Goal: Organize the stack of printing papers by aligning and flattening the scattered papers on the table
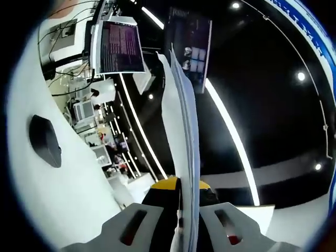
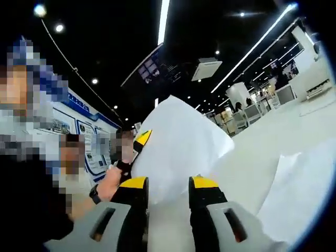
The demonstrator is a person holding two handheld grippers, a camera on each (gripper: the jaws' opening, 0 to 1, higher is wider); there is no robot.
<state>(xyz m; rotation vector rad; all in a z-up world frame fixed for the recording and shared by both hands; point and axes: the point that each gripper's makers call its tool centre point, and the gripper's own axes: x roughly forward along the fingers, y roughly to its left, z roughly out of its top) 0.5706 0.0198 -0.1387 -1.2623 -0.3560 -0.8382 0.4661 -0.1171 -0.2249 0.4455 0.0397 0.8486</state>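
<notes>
Both grippers raised at a paper stack held off the white table.

In the left gripper view, the left gripper is clamped on the paper stack, seen edge-on and rising away from the jaws. In the right gripper view, the right gripper stands with jaws apart at the sheets' near edge; whether it grips cannot be told. A loose sheet lies right on the table. A computer mouse sits left.

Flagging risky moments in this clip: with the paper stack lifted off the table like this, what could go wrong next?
The paper stack is pinched on edge by the left gripper, so the fanned sheets could slip out. In the right gripper view the right gripper stands around the sheet's lower edge, so uneven pulling might crease or tear it.
</notes>
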